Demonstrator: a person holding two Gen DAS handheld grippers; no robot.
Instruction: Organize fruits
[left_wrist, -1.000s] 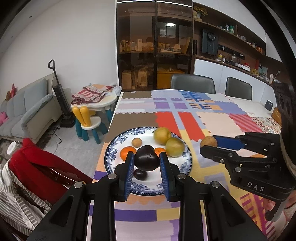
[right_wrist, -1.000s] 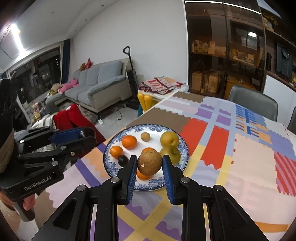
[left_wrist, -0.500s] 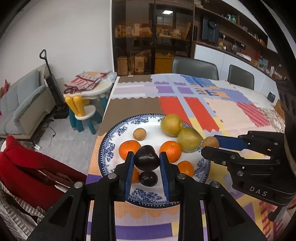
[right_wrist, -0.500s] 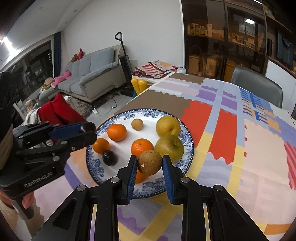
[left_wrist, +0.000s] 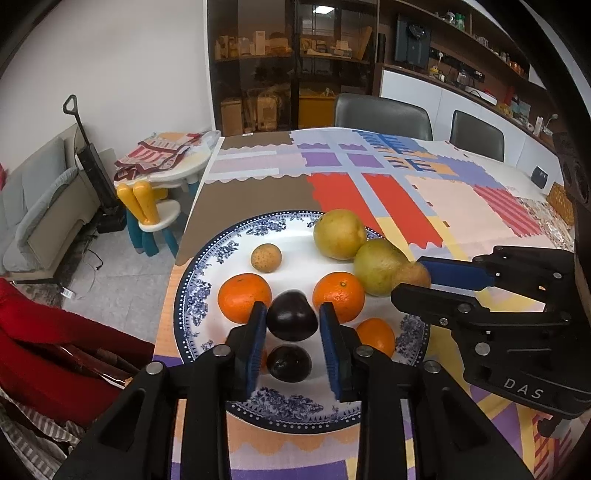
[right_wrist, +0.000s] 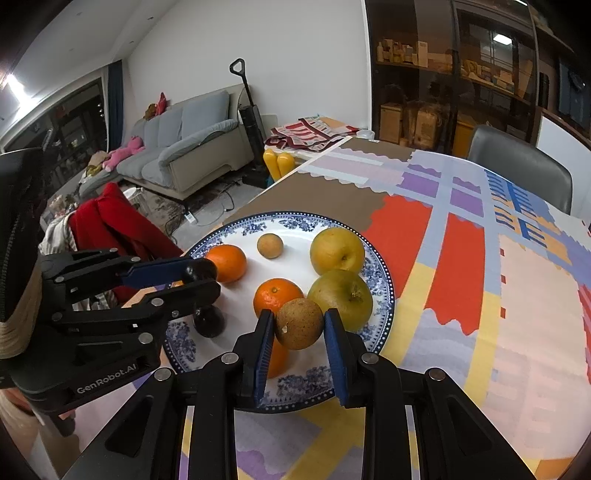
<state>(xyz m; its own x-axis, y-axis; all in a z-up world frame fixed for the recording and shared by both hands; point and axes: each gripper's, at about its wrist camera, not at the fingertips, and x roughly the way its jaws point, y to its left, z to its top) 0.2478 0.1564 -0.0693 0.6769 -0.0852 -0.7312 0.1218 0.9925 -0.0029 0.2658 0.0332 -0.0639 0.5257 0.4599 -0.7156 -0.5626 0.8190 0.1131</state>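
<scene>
Left to right across the table. The left gripper (left_wrist: 292, 325) stands over the near edge of the plate (left_wrist: 192, 291), its pads around a dark plum (left_wrist: 291, 320). Its jaws have just been opening a little; the left pad touches the plum, while a thin gap shows at the right pad, so the grip looks to be letting go. A second plum (left_wrist: 289, 363) lies on the plate directly below it, with a mandarin (left_wrist: 244, 297) to one side and another mandarin (left_wrist: 339, 297) to the other. A small brown fruit (left_wrist: 266, 257) lies toward the far rim.

The right gripper (right_wrist: 300, 325) is clamped on a round brown fruit (right_wrist: 299, 323), both pads pressing on it, held over the near right part of the plate beside a green pear (right_wrist: 341, 298). A yellow pear (right_wrist: 337, 250) lies behind that one, and an orange fruit (right_wrist: 277, 357) sits partly hidden under the left finger.

Judgement: the step in hand is setting two fruits down on the plate, each near its like. The plum's release appears begun. The brown fruit is not yet set down. Next move calls for lowering until each fruit rests on bare china, then opening wide without nudging neighbours, since round fruit may roll.
</scene>
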